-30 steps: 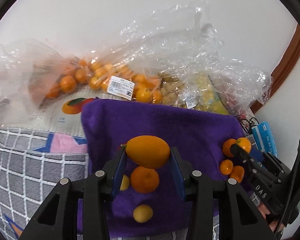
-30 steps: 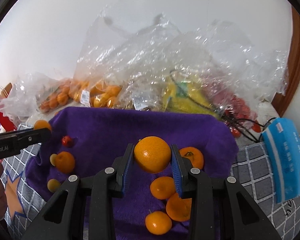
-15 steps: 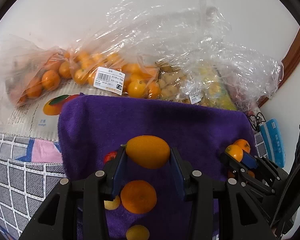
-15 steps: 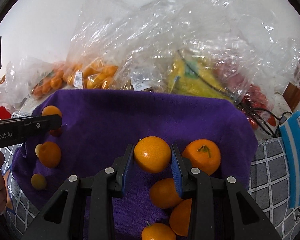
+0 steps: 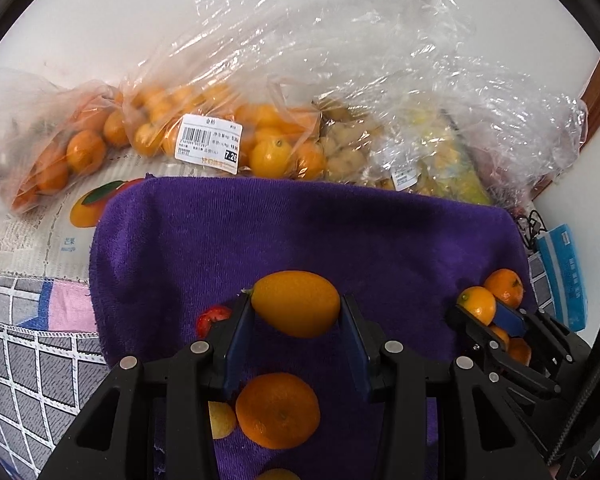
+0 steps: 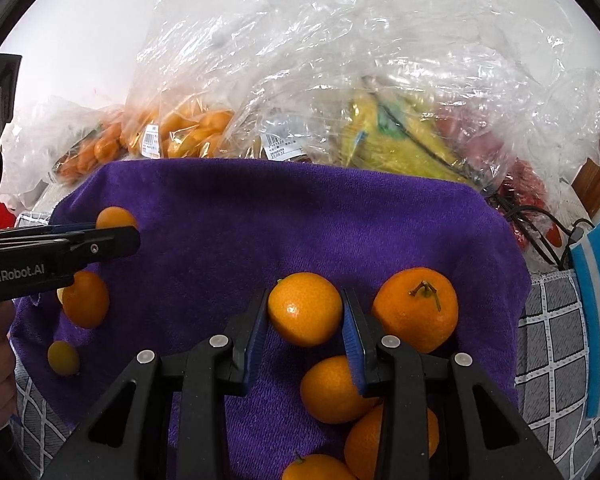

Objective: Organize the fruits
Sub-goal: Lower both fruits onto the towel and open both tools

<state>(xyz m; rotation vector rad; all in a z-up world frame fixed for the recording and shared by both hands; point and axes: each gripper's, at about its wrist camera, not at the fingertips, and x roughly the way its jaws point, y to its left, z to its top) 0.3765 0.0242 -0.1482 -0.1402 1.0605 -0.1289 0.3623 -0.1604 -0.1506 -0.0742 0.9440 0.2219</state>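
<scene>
Your left hand-held gripper clamping an oval kumquat, your right hand-held gripper clamping a mandarin, loose oranges crowding the purple towel, bagged fruit behind

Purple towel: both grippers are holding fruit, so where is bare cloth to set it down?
The purple towel is bare across its middle and far half, between the bags of fruit and both grippers. Crowded: the oranges by the right gripper, and the orange, small yellow fruit and red fruit by the left gripper.
</scene>
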